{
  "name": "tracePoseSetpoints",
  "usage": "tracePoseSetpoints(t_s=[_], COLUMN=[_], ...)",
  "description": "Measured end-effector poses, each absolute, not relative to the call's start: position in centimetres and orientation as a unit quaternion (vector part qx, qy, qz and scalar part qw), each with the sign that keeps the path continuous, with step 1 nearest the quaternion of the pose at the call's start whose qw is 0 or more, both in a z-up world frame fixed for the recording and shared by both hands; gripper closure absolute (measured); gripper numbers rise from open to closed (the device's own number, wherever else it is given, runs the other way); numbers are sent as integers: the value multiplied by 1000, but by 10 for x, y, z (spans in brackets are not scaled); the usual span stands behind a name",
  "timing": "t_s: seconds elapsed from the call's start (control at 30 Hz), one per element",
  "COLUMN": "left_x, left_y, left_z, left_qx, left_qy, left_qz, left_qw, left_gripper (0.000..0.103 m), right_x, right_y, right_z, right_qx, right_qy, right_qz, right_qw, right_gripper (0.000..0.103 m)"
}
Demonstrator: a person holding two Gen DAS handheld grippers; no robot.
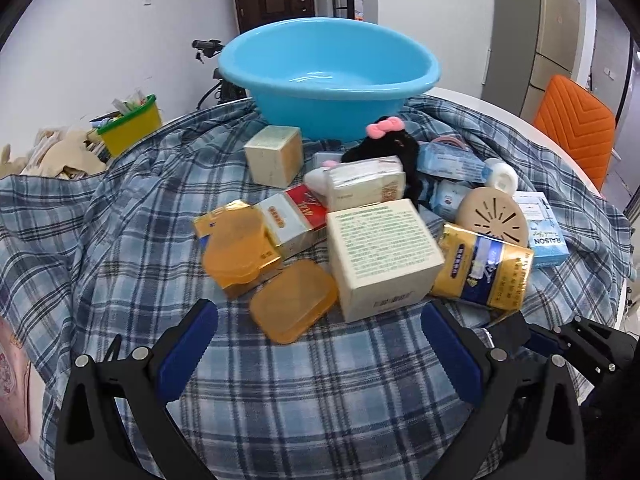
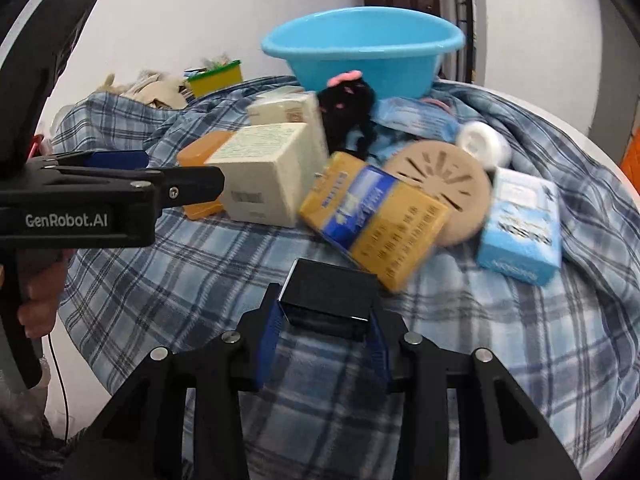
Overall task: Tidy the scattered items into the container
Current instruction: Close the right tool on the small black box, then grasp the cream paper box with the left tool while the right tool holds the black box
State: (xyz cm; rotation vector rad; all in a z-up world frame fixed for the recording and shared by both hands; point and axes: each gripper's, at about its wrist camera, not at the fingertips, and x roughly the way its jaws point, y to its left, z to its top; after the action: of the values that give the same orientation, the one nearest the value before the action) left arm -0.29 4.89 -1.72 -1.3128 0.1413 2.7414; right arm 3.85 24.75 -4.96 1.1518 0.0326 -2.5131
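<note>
A blue plastic basin [image 1: 328,76] stands at the far side of a plaid cloth; it also shows in the right wrist view [image 2: 360,52]. Scattered items lie in front of it: a cream box [image 1: 380,256], an orange lid [image 1: 294,306], a gold packet [image 1: 482,268], a red-and-white carton [image 1: 292,216], a black plush with a pink bow [image 1: 384,142]. My left gripper [image 1: 320,344] is open and empty, just short of the orange lid. My right gripper [image 2: 326,336] is shut on a small black box [image 2: 330,298], near the gold packet [image 2: 376,216].
A round tan vent disc [image 2: 440,184], a light blue box [image 2: 520,224] and a white roll [image 2: 484,144] lie to the right. A yellow-green bin [image 1: 130,128] sits at the far left. An orange chair [image 1: 572,124] stands beyond the table's right edge. The left gripper's body [image 2: 100,196] reaches in from the left.
</note>
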Motion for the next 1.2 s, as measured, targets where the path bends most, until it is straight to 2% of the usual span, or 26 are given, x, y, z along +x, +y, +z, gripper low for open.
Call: tracePoseSetpoints(t_s=[0.17, 0.67, 0.73, 0.9, 1.2], left_x=[-15, -44, -42, -35, -26], left_y=[66, 80, 78, 86, 81], left_z=[-22, -36, -35, -29, -24], left_qx=[-427, -431, -419, -407, -399], left_qy=[32, 29, 15, 55, 64], left_qz=[900, 899, 905, 909, 913], left_qw=[79, 71, 78, 73, 56], left_gripper=[0, 0, 37, 38, 38], right_x=[42, 40, 40, 40, 39], right_y=[267, 282, 283, 286, 284], right_z=[-49, -44, -44, -41, -32], right_qx=[411, 407, 408, 405, 393], right_qy=[10, -4, -6, -6, -1], right_qz=[-897, -900, -900, -901, -908], right_qw=[163, 158, 155, 151, 142], right_gripper=[65, 65, 65, 65, 65])
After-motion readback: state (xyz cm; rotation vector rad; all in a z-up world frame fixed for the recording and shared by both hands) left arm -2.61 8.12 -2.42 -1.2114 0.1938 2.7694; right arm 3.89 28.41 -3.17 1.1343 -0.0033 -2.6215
